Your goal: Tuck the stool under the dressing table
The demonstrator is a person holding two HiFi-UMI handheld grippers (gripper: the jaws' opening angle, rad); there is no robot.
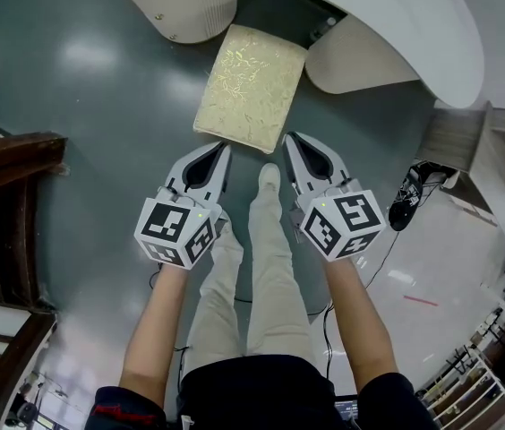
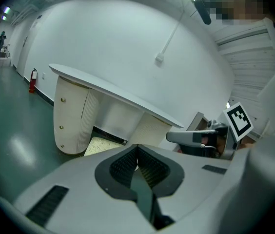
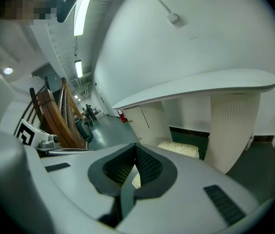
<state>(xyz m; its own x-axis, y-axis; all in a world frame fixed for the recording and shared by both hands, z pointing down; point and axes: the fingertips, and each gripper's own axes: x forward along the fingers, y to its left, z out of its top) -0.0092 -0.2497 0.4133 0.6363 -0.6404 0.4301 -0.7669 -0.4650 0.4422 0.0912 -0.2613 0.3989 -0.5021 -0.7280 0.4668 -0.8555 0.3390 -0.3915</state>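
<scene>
Stool long axis twd dressing table, slightly skewed

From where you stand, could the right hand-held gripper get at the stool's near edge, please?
Probably yes. The right hand-held gripper points at the stool, its tip close by the near right corner, and nothing stands between them. Its jaws are together, so pushing looks easier than grasping.
</scene>
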